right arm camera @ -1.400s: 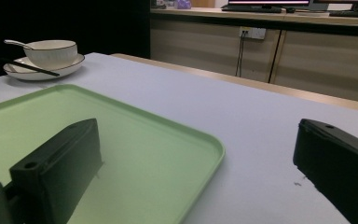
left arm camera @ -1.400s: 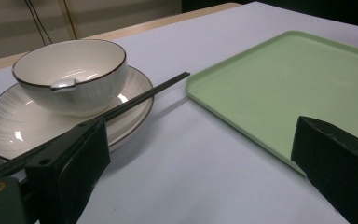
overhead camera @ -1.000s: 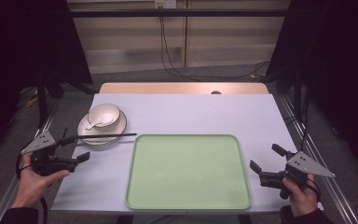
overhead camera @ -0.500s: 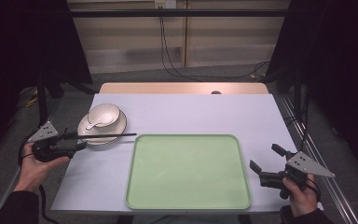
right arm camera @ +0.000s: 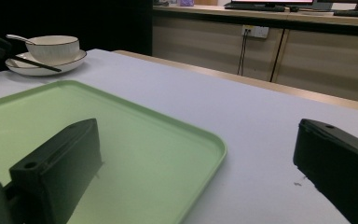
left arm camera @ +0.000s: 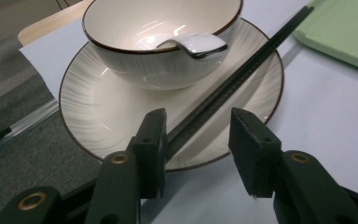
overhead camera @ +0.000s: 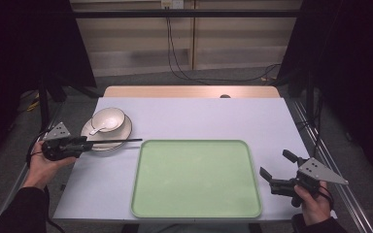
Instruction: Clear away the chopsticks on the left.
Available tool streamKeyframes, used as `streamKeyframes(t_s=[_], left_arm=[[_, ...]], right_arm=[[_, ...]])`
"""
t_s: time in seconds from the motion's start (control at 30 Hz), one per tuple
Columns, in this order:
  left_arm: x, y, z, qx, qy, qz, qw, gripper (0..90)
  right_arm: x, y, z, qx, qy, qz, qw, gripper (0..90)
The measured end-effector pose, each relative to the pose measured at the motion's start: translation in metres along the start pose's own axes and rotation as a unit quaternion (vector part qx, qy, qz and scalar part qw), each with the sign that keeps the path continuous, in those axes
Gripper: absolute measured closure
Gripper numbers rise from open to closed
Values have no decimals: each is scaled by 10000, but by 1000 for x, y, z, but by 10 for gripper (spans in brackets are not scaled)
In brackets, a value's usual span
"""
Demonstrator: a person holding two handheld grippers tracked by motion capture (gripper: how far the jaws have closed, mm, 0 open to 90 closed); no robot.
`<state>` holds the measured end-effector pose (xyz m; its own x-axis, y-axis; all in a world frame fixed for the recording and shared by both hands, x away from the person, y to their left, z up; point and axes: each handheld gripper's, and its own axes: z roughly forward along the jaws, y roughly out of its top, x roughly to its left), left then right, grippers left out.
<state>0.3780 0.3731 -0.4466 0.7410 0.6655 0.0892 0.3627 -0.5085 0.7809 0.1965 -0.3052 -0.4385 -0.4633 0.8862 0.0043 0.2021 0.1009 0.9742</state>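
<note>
Left gripper [overhead camera: 80, 144], mid-left of high view, sits at the near rim of the plate [overhead camera: 88, 130], jaws pointing right. Jaws have just been closing; in left gripper view [left arm camera: 198, 140] the chopsticks [left arm camera: 228, 86] run between them. Left pad touches or nearly touches the sticks, right pad stands off w/ a clear gap, so not clamped yet. Pads: matte black plastic, blocky, brass-coloured rivets at the joints.

Chopsticks: dark, slim, square-looking in section, laid as a pair across the plate's front edge, tips pointing toward the tray. In high view they [overhead camera: 121, 141] stick out right of the plate over the table [overhead camera: 199, 116]. One stick or two pressed together is hard to tell from above; looks like two.

Plate: round, cream ceramic, fine radial ribbing, thin brown rim line. Bowl [left arm camera: 163, 42] sits on it, same glazed cream w/ brown rim, deep and rounded. Spoon [left arm camera: 191, 44] lies in the bowl, white glossy ceramic, handle resting over the rim.

Tray [overhead camera: 196, 179]: pale green, rectangular, rounded corners, low raised lip, smooth matte finish, lower centre of high view. Just right of the chopstick tips, apart from them.

Right gripper [overhead camera: 278, 172], lower right of high view, held off the tray's right edge above the table, jaws spread wide, nothing between them. Right gripper view [right arm camera: 200, 158] has the same: two black pads far apart, tray corner [right arm camera: 177, 140] and pale smooth tabletop between.

Table: flat, light lavender-white sheet, wood strip at the far edge.
</note>
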Motion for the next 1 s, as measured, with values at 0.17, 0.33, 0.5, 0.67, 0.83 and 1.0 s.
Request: streamKeyframes(t_s=[0.17,0.33,0.5,0.67,0.83,1.0], left_arm=[[2,5,4,103,-113,194,9997,632],[5,8,10,151,-205,318,9992,682],[1,11,14,228,-246,442,9985,697],[0,14,19,255,-320,542,9977,693],[-3,17,22,261,-324,586,9974,700],[-1,18,22,344,-466,684,9960,760]], right_arm=[[0,0,1,30,-24,-17,10000,2],[0,0,1,67,-28,-25,10000,2],[0,-1,1,55,14,-38,10000,2],[0,0,1,50,6,-29,10000,1],[0,0,2,75,-23,-38,10000,0],[0,0,1,65,-31,-21,10000,0]])
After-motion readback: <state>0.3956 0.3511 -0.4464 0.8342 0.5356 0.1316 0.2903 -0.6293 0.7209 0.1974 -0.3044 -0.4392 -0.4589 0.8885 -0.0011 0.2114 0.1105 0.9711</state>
